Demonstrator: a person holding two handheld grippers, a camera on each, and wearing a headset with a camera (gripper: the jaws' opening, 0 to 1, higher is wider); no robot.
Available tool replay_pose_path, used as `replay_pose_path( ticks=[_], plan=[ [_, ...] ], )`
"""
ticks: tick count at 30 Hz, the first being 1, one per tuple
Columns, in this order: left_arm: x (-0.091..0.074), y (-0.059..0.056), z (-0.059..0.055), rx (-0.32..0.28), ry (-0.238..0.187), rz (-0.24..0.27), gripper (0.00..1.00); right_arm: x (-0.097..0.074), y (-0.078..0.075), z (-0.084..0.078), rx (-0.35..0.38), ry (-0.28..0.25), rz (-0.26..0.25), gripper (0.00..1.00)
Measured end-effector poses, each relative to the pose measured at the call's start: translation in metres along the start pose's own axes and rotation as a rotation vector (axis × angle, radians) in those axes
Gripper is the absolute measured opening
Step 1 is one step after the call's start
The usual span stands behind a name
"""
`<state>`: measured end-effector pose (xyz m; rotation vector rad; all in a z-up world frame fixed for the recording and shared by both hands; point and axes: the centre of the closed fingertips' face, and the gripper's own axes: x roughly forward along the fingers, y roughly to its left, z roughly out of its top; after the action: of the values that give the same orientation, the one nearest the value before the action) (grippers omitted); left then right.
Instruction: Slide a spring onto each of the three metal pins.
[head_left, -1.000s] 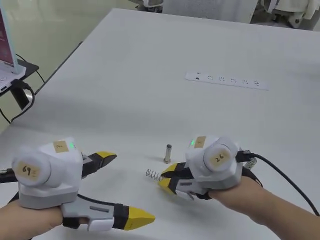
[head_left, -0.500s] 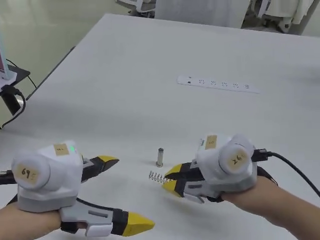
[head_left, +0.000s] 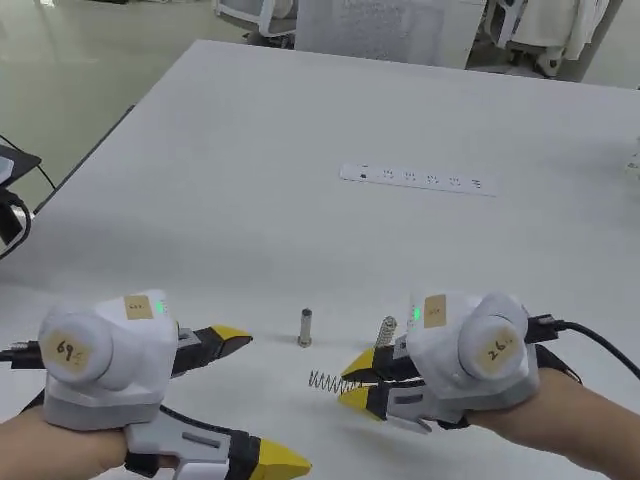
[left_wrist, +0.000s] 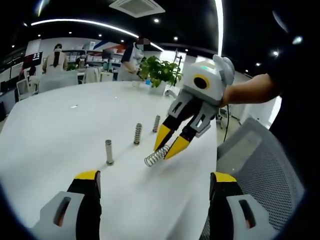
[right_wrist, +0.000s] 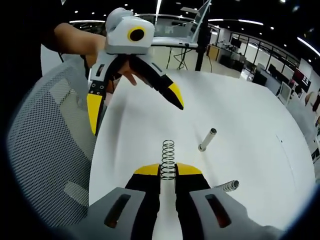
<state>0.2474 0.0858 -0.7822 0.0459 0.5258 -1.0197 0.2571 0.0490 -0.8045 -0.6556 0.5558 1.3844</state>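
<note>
White table (head_left: 250, 150), right tool (head_left: 348, 386) clamping spring (head_left: 325, 381), left tool (head_left: 268, 400) wide open

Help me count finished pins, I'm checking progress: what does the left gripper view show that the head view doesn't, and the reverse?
The left gripper view adds a second spring-covered pin, a potted plant and people in the background. The head view adds a power strip on the table. Both have the bare pin, one spring-covered pin, and the right gripper shut on a loose spring.
</note>
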Motion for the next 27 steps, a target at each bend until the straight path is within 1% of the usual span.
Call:
replay_pose_path(
  ticks=[3,7,9,11,16,18,20,23,27],
  plan=[
    [0.005,-0.002,0.004,0.01,0.004,-0.018,0.82,-0.004,0.001,-0.002,-0.025,0.011,0.002,0.08],
    [0.012,-0.004,0.006,0.027,0.01,-0.034,0.79,-0.009,0.0,-0.003,-0.042,0.013,-0.001,0.08],
    [0.017,-0.007,0.009,0.047,0.012,-0.05,0.74,-0.012,-0.001,-0.003,-0.046,0.01,-0.001,0.08],
    [0.02,-0.008,0.012,0.051,0.01,-0.062,0.69,-0.013,-0.001,-0.003,-0.047,0.01,-0.003,0.08],
    [0.029,-0.01,0.016,0.065,0.005,-0.068,0.58,-0.017,0.002,-0.004,-0.048,0.004,0.0,0.08],
    [0.033,-0.012,0.018,0.07,0.001,-0.073,0.5,-0.019,0.005,-0.004,-0.058,0.007,0.002,0.08],
    [0.037,-0.016,0.021,0.067,-0.008,-0.095,0.44,-0.02,0.006,-0.003,-0.067,0.006,0.003,0.08],
    [0.042,-0.02,0.022,0.076,-0.003,-0.114,0.4,-0.022,0.007,-0.003,-0.077,0.006,0.004,0.08],
    [0.045,-0.02,0.023,0.082,0.002,-0.132,0.34,-0.025,0.007,-0.004,-0.094,0.01,0.005,0.08]
  ],
)
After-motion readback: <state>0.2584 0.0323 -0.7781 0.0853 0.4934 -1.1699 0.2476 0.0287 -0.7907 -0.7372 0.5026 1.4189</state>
